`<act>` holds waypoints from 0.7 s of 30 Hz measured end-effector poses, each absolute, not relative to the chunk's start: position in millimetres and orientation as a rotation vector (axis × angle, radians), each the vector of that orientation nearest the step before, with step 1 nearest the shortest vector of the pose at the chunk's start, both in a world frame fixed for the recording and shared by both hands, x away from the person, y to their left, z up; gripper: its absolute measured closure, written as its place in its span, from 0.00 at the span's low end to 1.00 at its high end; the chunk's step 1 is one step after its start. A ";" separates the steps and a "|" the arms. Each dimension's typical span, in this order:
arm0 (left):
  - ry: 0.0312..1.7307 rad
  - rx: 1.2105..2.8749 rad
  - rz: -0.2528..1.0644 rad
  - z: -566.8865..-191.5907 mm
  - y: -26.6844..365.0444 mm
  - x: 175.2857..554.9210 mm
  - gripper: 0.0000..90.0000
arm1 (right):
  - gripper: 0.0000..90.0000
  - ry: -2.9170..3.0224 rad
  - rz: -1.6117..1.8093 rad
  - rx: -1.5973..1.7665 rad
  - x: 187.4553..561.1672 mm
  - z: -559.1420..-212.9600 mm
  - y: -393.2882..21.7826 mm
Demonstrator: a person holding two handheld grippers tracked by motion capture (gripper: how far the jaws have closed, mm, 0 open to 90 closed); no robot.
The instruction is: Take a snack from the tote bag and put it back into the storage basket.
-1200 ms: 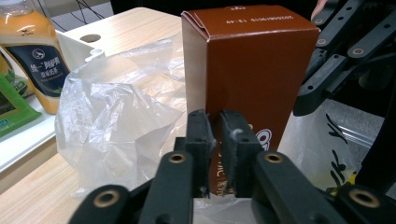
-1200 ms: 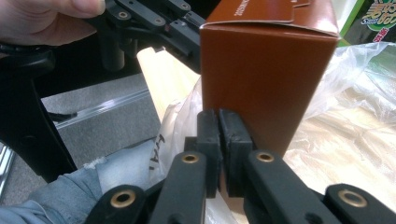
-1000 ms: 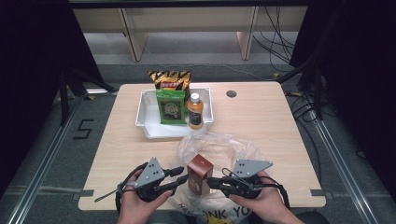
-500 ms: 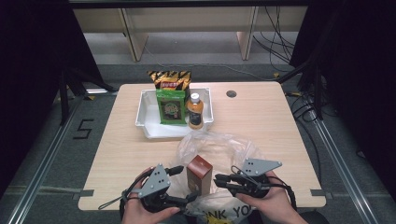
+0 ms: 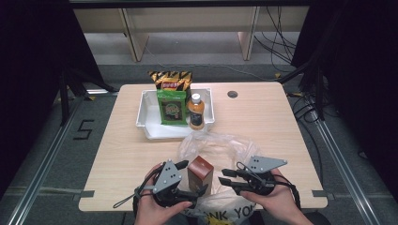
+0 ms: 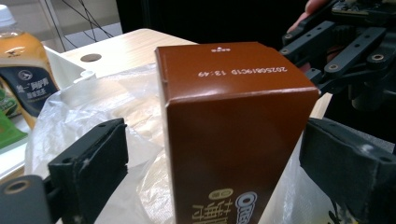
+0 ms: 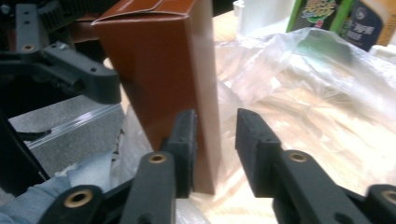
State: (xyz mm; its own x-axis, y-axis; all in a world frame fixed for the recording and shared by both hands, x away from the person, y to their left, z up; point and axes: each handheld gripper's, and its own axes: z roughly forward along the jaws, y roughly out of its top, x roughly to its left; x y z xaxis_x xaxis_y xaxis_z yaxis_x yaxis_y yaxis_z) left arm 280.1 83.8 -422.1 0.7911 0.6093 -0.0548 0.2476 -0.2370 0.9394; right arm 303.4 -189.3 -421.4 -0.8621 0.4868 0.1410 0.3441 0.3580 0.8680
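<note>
A brown carton stands upright on a clear plastic bag at the table's front edge. My left gripper reaches in from its left, and its jaws have just been opening. In the left gripper view the carton stands between the widely spread pads of the left gripper, with a gap at the left pad. From the right comes my right gripper, whose jaws have also just been opening. In its own view the right gripper has its pads apart at the carton's near corner, pressing on nothing.
A white tray at mid-table holds a green packet and an orange-brown bottle. A yellow-and-black snack bag stands behind it. A cable hole lies at the back right. The bag spills over the front edge.
The left gripper has shifted a little to the right and spread its jaws wide around the carton. The right gripper's jaws have parted. The carton stands where it was.
</note>
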 end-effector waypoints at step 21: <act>0.641 1.814 0.400 -429.4 74.3 285.8 0.30 | 0.62 2.414 1.480 0.823 315.8 -426.9 -199.5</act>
